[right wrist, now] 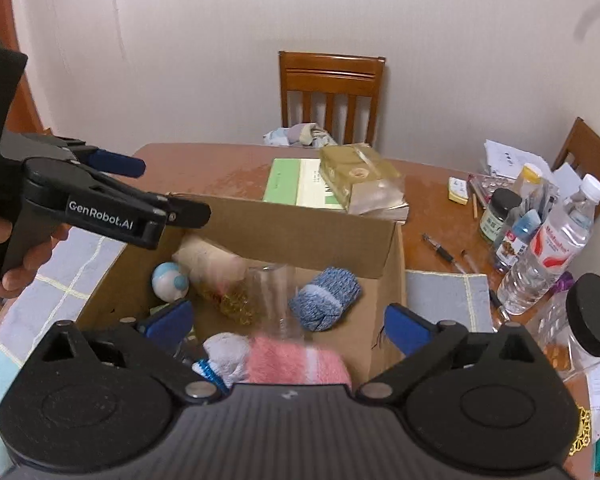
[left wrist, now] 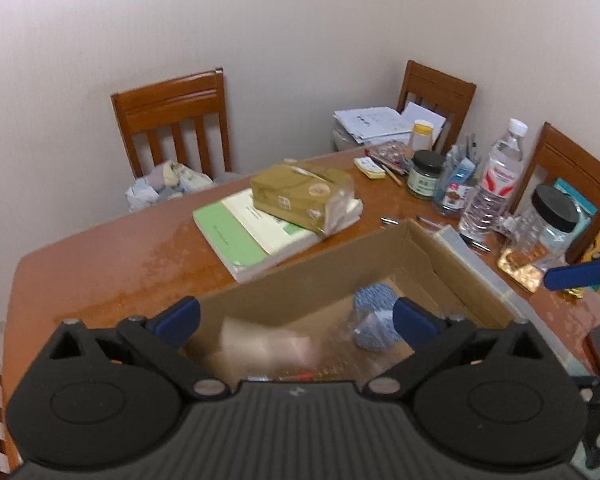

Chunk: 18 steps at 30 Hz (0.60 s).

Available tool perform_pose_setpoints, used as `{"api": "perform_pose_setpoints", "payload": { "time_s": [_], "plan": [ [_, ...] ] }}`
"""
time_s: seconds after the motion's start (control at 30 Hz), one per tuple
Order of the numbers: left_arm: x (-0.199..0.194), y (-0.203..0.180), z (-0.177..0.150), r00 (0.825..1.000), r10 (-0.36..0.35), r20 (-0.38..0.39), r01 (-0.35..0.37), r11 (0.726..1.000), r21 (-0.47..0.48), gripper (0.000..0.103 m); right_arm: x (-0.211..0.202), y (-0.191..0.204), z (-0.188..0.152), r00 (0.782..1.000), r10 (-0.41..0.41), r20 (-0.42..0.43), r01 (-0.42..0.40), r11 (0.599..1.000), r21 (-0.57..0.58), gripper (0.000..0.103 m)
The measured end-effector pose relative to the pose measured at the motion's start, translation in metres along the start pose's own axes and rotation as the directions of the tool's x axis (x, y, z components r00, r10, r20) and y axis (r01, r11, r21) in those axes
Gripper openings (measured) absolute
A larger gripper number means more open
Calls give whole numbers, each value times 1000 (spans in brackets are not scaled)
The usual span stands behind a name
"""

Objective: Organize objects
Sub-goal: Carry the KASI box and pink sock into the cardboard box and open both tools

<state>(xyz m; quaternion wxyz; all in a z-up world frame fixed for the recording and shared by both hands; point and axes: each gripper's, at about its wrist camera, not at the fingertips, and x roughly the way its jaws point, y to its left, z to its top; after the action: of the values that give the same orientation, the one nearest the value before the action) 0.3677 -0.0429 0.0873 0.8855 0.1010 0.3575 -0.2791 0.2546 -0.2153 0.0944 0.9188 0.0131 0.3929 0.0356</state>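
An open cardboard box (left wrist: 332,268) (right wrist: 300,232) stands on the wooden table (left wrist: 100,264). Inside lie a blue knitted roll (left wrist: 374,320) (right wrist: 326,298), a pink fuzzy cloth (right wrist: 296,364), a blurred clear glass (right wrist: 276,292), a beige roll (right wrist: 212,260) and a small white and blue ball (right wrist: 170,280). My left gripper (left wrist: 296,320) hovers over the box's near left side, open with nothing between its pads. My right gripper (right wrist: 288,324) hangs above the box's near right part, open and empty. A hand holds the left gripper (right wrist: 160,188) in the right wrist view.
Beyond the box lie green books (left wrist: 244,236) with a tissue pack (left wrist: 304,196) on top. A water bottle (left wrist: 492,184), jars (left wrist: 424,174) (left wrist: 548,220), pens and papers crowd the right side. Wooden chairs (left wrist: 176,120) ring the table. A checked mat (right wrist: 448,300) lies under the box.
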Motion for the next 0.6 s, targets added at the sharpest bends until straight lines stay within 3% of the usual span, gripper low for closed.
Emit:
{"api": "perform_pose_setpoints", "payload": {
  "time_s": [0.33, 0.6],
  "plan": [
    [-41, -24, -29, 999, -32, 25, 32, 999, -1, 102, -22, -16, -47, 1000, -2, -18, 2, 1000, 30, 103],
    [-69, -59, -67, 999, -43, -6, 42, 999, -15, 102, -28, -30, -98, 998, 17, -69, -13, 999, 52, 103]
  ]
}}
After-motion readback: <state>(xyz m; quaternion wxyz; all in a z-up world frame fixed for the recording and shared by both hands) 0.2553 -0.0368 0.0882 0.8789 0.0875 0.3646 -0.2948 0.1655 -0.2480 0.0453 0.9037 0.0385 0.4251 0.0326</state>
